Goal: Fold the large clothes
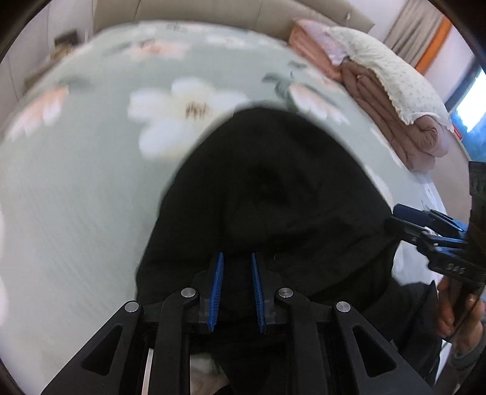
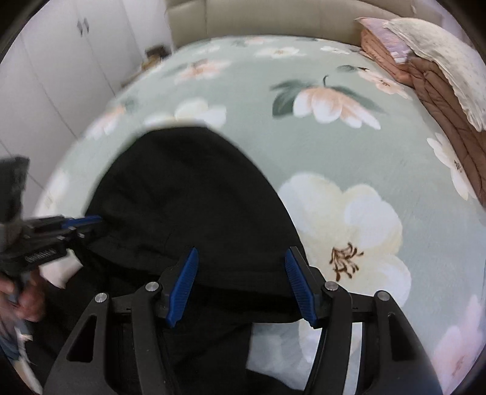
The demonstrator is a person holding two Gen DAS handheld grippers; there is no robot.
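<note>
A large black garment (image 1: 273,194) lies on the bed near its front edge; it also shows in the right wrist view (image 2: 188,194). My left gripper (image 1: 237,258) is over the garment's near edge, its blue pads close together with black cloth between them. In the right wrist view the left gripper (image 2: 88,223) sits at the garment's left edge. My right gripper (image 2: 241,256) is open wide, its blue pads on either side of the garment's near right part, nothing pinched. In the left wrist view the right gripper (image 1: 404,218) is at the garment's right edge.
The bed sheet (image 2: 303,145) is pale green with large flower prints. Folded brown and pink quilts (image 1: 385,115) with a cream pillow (image 1: 391,73) lie along the bed's right side. White wardrobe doors (image 2: 60,60) stand left; a padded headboard (image 2: 273,21) is at the far end.
</note>
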